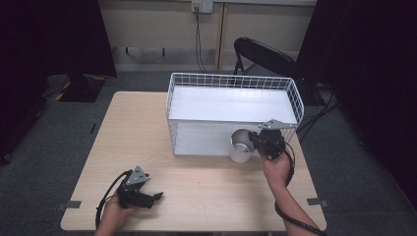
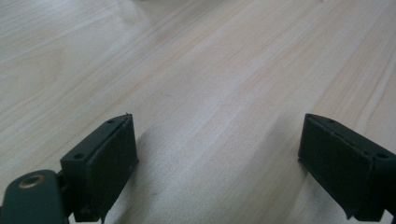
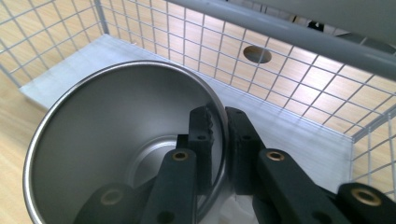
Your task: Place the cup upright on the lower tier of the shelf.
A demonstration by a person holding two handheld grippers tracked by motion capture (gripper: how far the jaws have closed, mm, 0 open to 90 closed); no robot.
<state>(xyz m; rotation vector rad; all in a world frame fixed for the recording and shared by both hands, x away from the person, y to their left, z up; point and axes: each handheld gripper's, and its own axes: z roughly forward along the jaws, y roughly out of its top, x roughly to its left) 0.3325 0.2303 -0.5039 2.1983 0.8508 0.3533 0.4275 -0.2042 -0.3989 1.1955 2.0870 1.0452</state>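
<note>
Right gripper: it is pinching the wall of a metal cup, one jaw inside the cup and one jaw outside, closed tight on the thin rim.
Metal cup: it is standing upright on the table, at the front right corner of the wire basket, just at the open lower level of it. In the right gripper view the cup is showing its shiny empty inside, and the rim is passing between the two black pads.
Wire basket: it is sitting on the far half of the table, white, with a flat white shelf on top and a second white floor below. In the right gripper view the mesh wall is rising right behind the cup.
Left gripper: it is resting low over the near left part of the table, well apart from the cup and the basket. Its jaws are standing wide apart and nothing is lying between them, as the left gripper view is showing bare wood there.
Person: the two forearms are coming in from the near edge, the right hand holding its gripper at the cup, the left hand holding its gripper by the table edge.
</note>
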